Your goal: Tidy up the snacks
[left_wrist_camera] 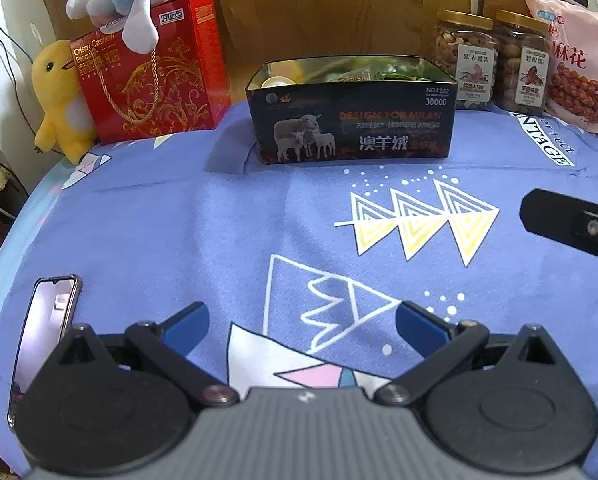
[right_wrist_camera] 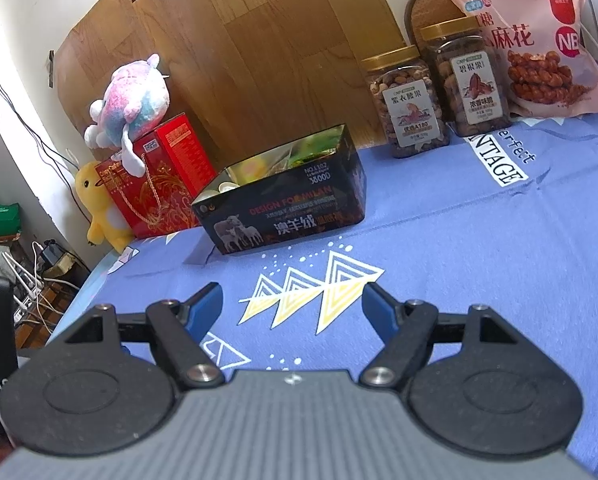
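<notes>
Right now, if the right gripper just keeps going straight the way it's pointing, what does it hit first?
Probably the black sheep-print box. The open right gripper hovers above bare blue cloth with nothing between; depth is hard to judge, so it could pass just right of the box.

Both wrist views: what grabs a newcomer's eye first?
Probably the open dark box with sheep printed on it, standing mid-table on the blue patterned cloth with packets inside. Next, the red gift box at back left, a pastel plush toy on top and a yellow plush duck beside it. At back right, two nut jars and a pink snack bag.
</notes>
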{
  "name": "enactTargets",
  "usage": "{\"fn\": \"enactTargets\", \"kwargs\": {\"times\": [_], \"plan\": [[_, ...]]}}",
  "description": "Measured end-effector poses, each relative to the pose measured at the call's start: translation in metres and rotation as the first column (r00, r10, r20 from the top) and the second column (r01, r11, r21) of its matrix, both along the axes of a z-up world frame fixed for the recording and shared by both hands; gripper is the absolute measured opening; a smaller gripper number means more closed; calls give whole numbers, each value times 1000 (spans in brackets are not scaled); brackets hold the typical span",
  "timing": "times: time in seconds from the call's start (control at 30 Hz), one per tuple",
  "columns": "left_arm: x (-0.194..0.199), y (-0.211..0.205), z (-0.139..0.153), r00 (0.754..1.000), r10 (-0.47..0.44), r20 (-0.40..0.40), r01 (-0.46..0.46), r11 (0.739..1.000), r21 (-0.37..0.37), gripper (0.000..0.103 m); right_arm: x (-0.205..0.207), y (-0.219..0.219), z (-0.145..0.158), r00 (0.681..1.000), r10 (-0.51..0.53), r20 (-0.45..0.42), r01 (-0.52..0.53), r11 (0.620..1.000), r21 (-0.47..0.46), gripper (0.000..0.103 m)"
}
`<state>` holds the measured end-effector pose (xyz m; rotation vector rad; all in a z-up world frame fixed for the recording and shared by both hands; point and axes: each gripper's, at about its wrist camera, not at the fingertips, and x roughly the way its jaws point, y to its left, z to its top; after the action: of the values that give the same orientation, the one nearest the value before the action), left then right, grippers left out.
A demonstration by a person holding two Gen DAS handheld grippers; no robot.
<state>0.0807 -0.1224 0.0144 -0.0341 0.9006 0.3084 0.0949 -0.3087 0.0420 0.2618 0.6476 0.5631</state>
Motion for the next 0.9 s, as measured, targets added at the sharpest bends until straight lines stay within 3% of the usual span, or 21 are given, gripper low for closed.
{"fn": "enactTargets", "kwargs": {"times": [0.9], "plan": [[1,2,-2,999,-19,26,19,1000,-19,102,4,2,-1,1000,-2,-2,2,1000,-5,79]]}}
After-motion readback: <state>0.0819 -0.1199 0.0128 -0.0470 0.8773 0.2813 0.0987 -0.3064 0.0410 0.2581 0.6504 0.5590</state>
